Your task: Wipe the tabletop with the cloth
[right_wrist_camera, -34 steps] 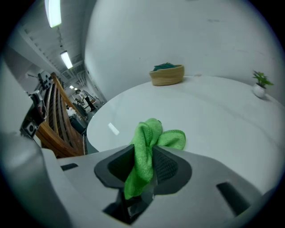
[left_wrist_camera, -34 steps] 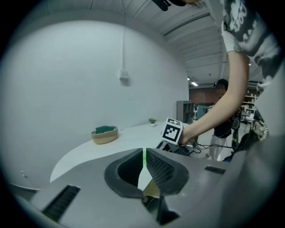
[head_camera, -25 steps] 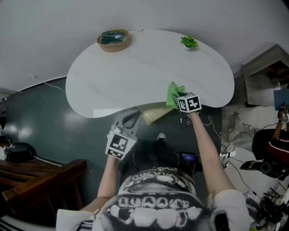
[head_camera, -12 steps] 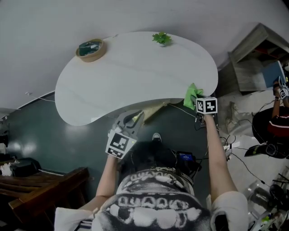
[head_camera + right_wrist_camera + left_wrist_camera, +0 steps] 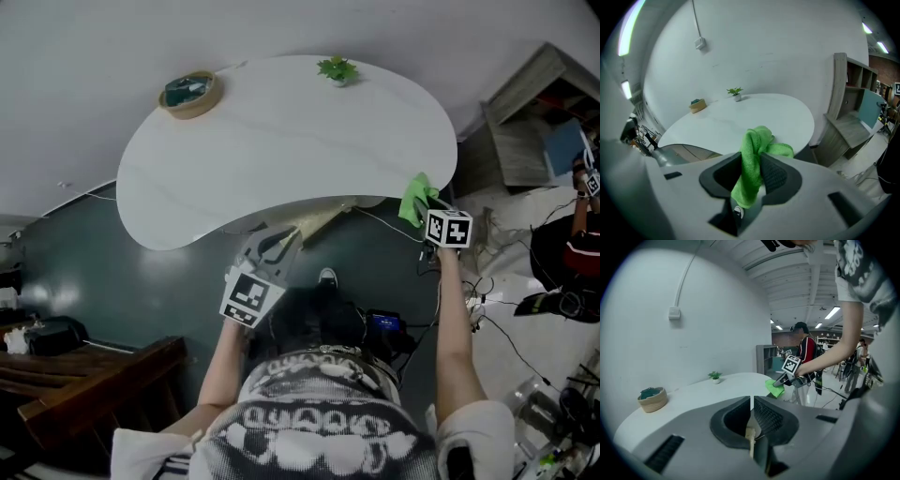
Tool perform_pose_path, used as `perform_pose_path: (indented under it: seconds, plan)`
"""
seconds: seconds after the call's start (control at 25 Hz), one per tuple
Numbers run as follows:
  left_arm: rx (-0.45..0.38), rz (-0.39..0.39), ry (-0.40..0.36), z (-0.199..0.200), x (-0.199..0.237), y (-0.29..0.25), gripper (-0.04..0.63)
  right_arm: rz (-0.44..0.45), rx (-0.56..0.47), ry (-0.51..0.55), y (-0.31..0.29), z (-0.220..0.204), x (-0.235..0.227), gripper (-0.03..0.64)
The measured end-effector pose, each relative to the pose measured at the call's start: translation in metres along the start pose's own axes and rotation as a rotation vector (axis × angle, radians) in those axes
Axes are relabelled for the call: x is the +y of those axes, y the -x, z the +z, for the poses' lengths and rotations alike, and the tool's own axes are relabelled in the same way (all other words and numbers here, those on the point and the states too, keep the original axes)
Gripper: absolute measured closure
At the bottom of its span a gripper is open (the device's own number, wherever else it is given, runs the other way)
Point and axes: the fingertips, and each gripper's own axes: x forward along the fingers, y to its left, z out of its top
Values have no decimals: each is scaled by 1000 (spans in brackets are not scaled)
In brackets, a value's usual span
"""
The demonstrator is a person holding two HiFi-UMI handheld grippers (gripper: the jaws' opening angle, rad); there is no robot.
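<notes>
The white kidney-shaped table (image 5: 281,141) fills the upper head view. My right gripper (image 5: 420,208) is shut on a bright green cloth (image 5: 413,197) at the table's right front edge, and the cloth's free end rests at the rim. In the right gripper view the cloth (image 5: 757,150) hangs bunched between the jaws of the right gripper (image 5: 751,171), with the table (image 5: 754,117) beyond. My left gripper (image 5: 277,242) hovers below the table's front edge, off the top, jaws shut with nothing held. The left gripper view shows its jaws closed (image 5: 751,413) and the cloth (image 5: 775,387) far ahead.
A woven basket (image 5: 192,92) with something teal inside and a small potted plant (image 5: 336,68) stand at the table's far edge. A grey shelf unit (image 5: 525,131) is to the right, dark wooden furniture (image 5: 84,375) at lower left, and cables (image 5: 487,309) and another person (image 5: 572,244) at the right.
My right gripper has carried the cloth rightward along the table's front edge, from near the middle to the right end. The left gripper has stayed put, shut.
</notes>
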Motion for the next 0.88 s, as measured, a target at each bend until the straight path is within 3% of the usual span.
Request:
perform_pose_path:
  seconds: [0.36, 0.6, 0.88]
  plan:
    - [11, 46, 16, -8, 4, 23, 572, 93, -44, 41, 7, -6, 65, 494]
    - [25, 90, 33, -25, 14, 61, 572, 170, -49, 81, 15, -16, 137, 494]
    - [14, 97, 45, -53, 17, 122, 572, 201, -56, 118, 31, -40, 223, 494]
